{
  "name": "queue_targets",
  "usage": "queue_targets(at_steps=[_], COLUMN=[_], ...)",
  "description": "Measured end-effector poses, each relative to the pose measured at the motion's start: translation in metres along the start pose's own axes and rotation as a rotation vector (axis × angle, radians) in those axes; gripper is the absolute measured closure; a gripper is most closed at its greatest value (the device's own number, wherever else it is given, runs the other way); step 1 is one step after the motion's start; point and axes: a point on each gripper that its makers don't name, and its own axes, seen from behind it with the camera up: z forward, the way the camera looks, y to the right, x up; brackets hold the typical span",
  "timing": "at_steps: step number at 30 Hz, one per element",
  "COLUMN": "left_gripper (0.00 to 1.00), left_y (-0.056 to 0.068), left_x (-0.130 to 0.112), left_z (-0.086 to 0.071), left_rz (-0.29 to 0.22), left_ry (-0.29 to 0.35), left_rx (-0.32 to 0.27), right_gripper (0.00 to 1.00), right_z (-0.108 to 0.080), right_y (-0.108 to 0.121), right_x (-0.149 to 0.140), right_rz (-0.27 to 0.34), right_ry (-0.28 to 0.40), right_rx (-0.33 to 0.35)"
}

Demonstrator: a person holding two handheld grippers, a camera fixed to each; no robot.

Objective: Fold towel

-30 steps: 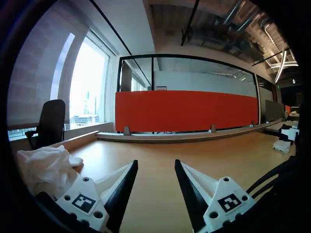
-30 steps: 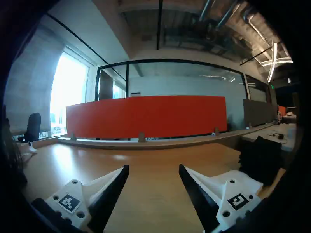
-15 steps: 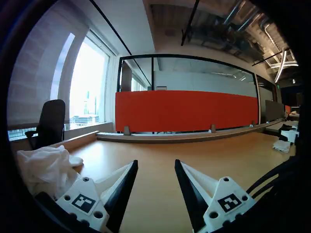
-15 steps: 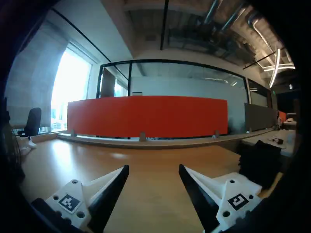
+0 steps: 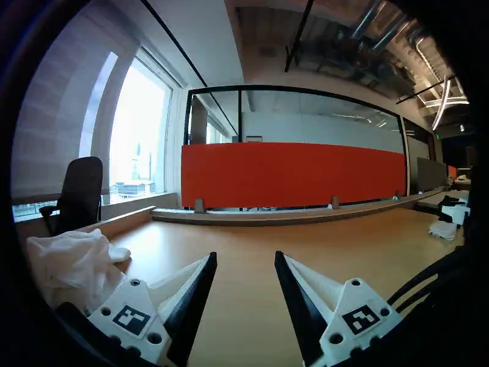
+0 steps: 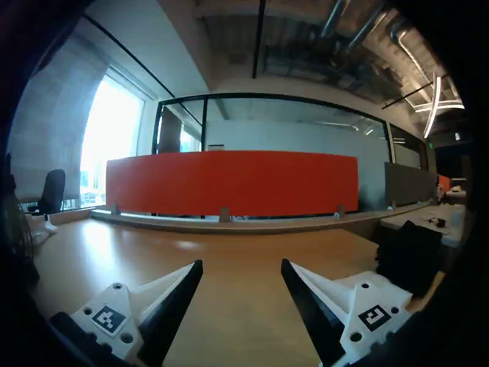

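A crumpled white towel [image 5: 76, 264] lies in a heap on the wooden table [image 5: 257, 241] at the left edge of the left gripper view, just left of my left gripper [image 5: 244, 269]. That gripper hovers low over the tabletop, open, with nothing between its fingers. A small bit of white cloth [image 6: 40, 227] shows at the far left of the right gripper view. My right gripper [image 6: 241, 275] is also open and empty above the bare wood [image 6: 232, 257].
An orange divider panel [image 5: 293, 174] runs along the table's far edge. A black office chair [image 5: 76, 196] stands by the window at left. A dark stack [image 6: 409, 257] sits to the right of the right gripper. Folded white and dark cloths [image 5: 446, 223] lie far right.
The right gripper view tilted up very slightly a second ago and has held still since. The left gripper has not moved.
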Motion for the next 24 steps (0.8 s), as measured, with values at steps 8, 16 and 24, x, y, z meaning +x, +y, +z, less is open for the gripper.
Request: queue_targets(at_steps=[8,16,24], left_gripper=[0.31,0.31,0.31], left_y=[-0.0006,-0.0007,-0.0008], left_x=[0.0004,0.0011,0.0023], left_z=[-0.0006,-0.0009,-0.0012], left_rz=[0.0,0.0,0.0], left_ry=[0.0,0.0,-0.001], left_rx=[0.0,0.0,0.0], right_gripper=[0.01,0.01,0.01], right_z=[-0.0001,0.0001,0.0], right_y=[-0.0002,-0.0001,0.0], right_x=[0.0005,0.0004,0.0004], right_rz=[0.0,0.001,0.001], right_ry=[-0.001,-0.001,-0.001], right_rx=[0.0,0.0,0.0])
